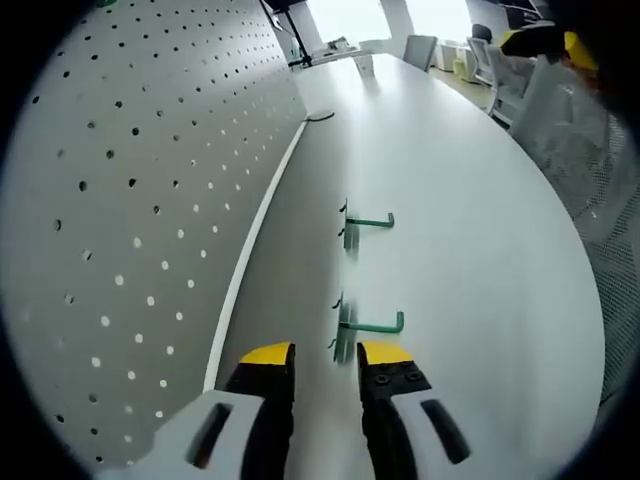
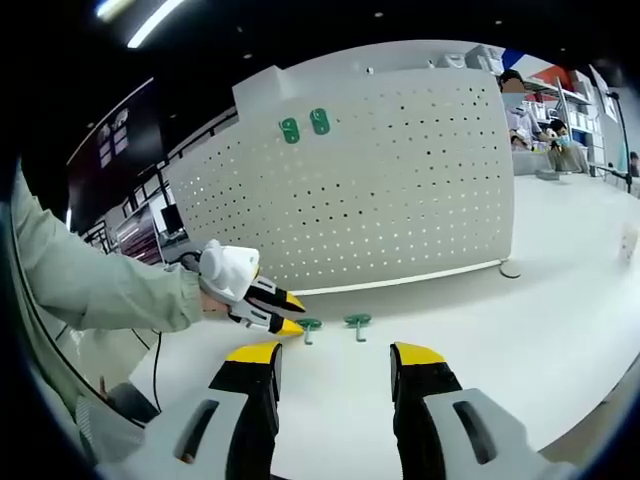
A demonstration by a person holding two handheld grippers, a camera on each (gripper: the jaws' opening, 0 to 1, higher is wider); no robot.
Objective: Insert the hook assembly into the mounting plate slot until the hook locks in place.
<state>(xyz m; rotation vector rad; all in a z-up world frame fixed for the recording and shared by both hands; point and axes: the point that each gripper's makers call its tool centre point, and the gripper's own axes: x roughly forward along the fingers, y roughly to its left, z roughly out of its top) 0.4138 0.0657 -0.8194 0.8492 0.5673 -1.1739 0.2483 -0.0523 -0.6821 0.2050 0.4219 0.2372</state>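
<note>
Two green hooks lie on the white table [image 1: 470, 200], a little way out from the foot of the pegboard. In the left gripper view the nearer hook [image 1: 365, 327] sits just ahead of the left gripper [image 1: 326, 352], with its back plate toward the board and its arm ending in an upturned tip pointing away from it; the farther hook [image 1: 366, 223] lies the same way, apart from the first along the table. In the right gripper view the same pair shows small, end-on: one hook [image 2: 308, 326] just beside the left gripper's yellow tips [image 2: 288, 315], the other [image 2: 357, 322] a short way to its right.

The left gripper's jaws stand apart with bare table between them, holding nothing; the near hook is just off its right-hand tip, and whether they touch cannot be told. The right gripper [image 2: 331, 355] is spread wide and empty, well back from the hooks over the near part of the table.

The white pegboard [image 2: 400, 180] stands upright along the table's far side, dotted with rows of holes. Two green pieces [image 2: 304, 127] are mounted side by side near its top edge. A person's pale sleeve [image 2: 90, 280] reaches in from the left, the hand holding the left gripper's white body. Beyond the board's far end, office chairs [image 1: 420, 48] stand by the table.
</note>
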